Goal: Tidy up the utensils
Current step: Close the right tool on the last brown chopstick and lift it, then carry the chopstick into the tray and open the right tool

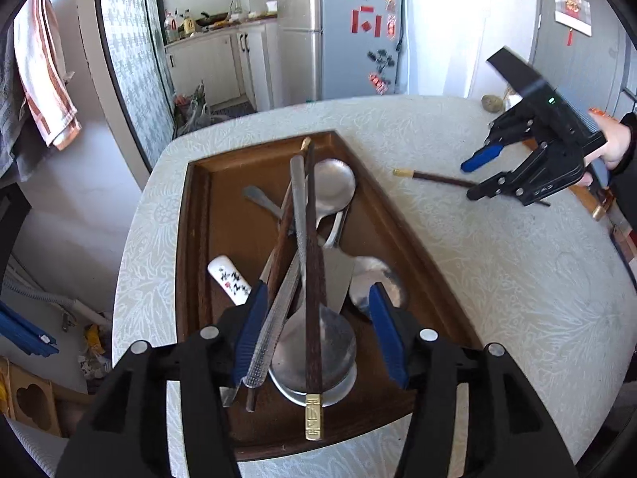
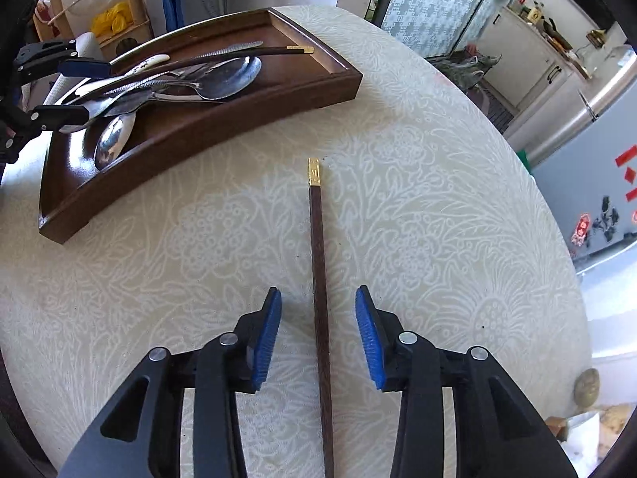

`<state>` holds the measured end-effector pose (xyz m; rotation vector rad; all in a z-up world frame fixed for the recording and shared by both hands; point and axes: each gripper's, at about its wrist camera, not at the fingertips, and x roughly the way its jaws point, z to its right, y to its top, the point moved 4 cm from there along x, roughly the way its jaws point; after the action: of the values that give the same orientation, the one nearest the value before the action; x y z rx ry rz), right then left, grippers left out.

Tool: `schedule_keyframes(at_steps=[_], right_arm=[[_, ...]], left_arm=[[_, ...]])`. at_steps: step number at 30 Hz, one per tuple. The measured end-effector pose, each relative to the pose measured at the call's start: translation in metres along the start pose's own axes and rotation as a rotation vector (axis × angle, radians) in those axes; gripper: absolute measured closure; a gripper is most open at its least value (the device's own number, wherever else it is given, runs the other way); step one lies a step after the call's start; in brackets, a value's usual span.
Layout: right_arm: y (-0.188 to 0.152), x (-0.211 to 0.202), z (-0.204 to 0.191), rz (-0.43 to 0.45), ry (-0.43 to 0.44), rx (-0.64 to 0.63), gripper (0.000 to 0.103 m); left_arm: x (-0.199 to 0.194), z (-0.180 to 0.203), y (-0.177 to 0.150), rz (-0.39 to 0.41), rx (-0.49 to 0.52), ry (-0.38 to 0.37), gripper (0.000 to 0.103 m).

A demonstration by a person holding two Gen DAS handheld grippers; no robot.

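Observation:
A brown wooden tray on the round table holds steel spoons, a white ceramic spoon, a textured metal chopstick and a dark chopstick with a gold cap. My left gripper is open and empty just above this pile. My right gripper is open, its fingers either side of a second dark gold-capped chopstick that lies on the tablecloth, right of the tray.
The round table has a pale floral cloth. A small stone and wrapped items sit at its edge. A fridge, kitchen counter and a hanging towel stand beyond the table.

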<state>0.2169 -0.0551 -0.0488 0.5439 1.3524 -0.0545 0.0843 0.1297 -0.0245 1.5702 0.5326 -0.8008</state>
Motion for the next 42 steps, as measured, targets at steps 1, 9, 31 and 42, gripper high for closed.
schedule_keyframes(at_steps=[1, 9, 31, 42], right_arm=[[-0.001, 0.0, 0.001, 0.001, 0.007, 0.006, 0.067], [-0.014, 0.002, 0.002, 0.011, 0.053, 0.053, 0.067], [-0.013, -0.046, -0.031, 0.131, 0.152, -0.067, 0.098], [0.064, -0.052, -0.07, 0.142, 0.094, -0.116, 0.098]], left_arm=[[-0.003, 0.003, 0.003, 0.008, 0.008, -0.014, 0.045], [0.0, 0.049, 0.024, 0.046, 0.136, -0.14, 0.037], [0.043, 0.076, 0.039, 0.012, 0.188, -0.275, 0.036], [0.002, 0.026, 0.01, 0.034, 0.124, -0.172, 0.036]])
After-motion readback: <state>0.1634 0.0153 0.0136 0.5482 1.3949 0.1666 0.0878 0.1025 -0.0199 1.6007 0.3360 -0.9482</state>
